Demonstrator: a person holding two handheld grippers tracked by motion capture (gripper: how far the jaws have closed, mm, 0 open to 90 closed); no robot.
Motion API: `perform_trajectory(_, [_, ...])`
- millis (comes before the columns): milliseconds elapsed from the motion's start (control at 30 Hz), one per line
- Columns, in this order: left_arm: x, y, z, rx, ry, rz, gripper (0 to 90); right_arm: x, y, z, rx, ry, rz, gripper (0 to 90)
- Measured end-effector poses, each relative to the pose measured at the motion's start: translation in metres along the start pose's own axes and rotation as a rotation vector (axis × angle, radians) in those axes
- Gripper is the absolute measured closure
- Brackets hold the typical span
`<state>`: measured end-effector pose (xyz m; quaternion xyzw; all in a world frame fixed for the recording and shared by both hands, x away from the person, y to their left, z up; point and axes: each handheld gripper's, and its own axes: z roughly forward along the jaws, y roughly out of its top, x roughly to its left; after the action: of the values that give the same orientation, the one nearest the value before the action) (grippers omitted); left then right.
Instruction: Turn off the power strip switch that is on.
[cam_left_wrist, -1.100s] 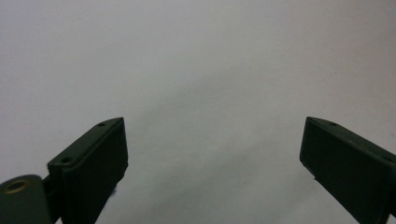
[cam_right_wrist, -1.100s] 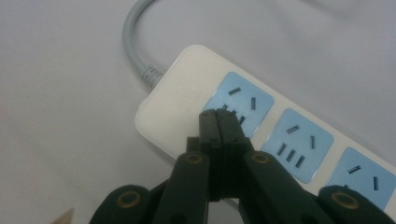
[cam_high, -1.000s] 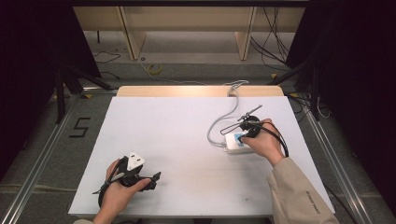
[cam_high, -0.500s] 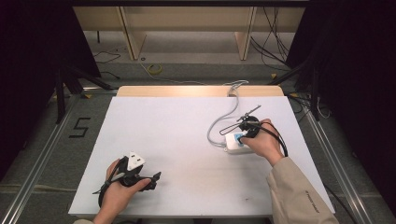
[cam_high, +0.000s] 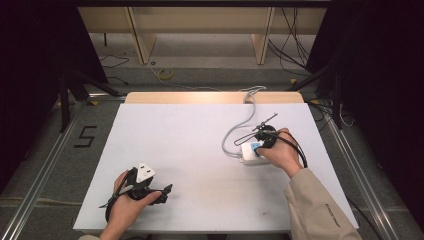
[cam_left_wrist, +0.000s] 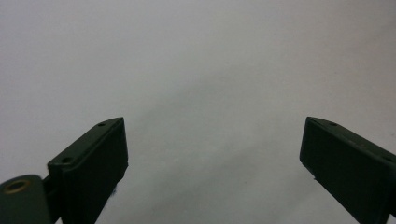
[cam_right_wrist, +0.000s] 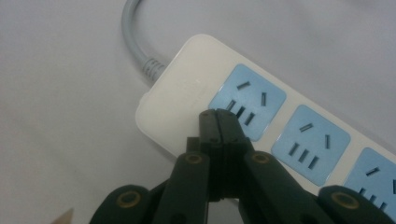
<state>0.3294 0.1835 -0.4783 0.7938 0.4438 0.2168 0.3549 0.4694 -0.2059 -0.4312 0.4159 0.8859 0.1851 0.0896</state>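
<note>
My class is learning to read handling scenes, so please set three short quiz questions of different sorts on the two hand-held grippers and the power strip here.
1. True or false: the left hand-held gripper has its jaws closed.
2. Which thing lies under the closed tips of the right hand-held gripper? A) the power strip B) a cup C) a book
3. What colour are the socket faces on the strip?

Key: 1 false, its jaws stand wide apart over the bare white table; 2 A; 3 light blue.
</note>
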Motion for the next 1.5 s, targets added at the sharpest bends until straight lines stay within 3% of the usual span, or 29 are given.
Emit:
perform_trajectory(600, [0.000,0.000,0.000,0.003,-0.001,0.005,7.3,0.000,0.001,0.001,0.012,0.002,0.005,90.0])
perform_trajectory(967, [-0.001,0.000,0.000,0.001,0.000,0.005,7.3,0.005,0.002,0.002,0.020,-0.035,-0.007,90.0])
perform_trajectory(1100, [-0.001,0.000,0.000,0.002,0.000,0.006,7.3,0.008,0.002,0.003,0.017,-0.011,-0.007,90.0])
perform_trajectory(1167, [-0.001,0.000,-0.001,-0.001,0.000,0.003,7.3,0.013,0.004,0.004,0.016,-0.081,-0.029,90.0])
perform_trajectory(1233, [-0.001,0.000,-0.001,-0.004,0.001,0.000,7.3,0.017,0.007,0.005,0.026,-0.106,-0.048,90.0])
perform_trajectory(1500, [0.000,0.000,0.000,0.001,0.000,0.001,7.3,0.010,0.004,0.002,0.021,-0.050,-0.019,90.0])
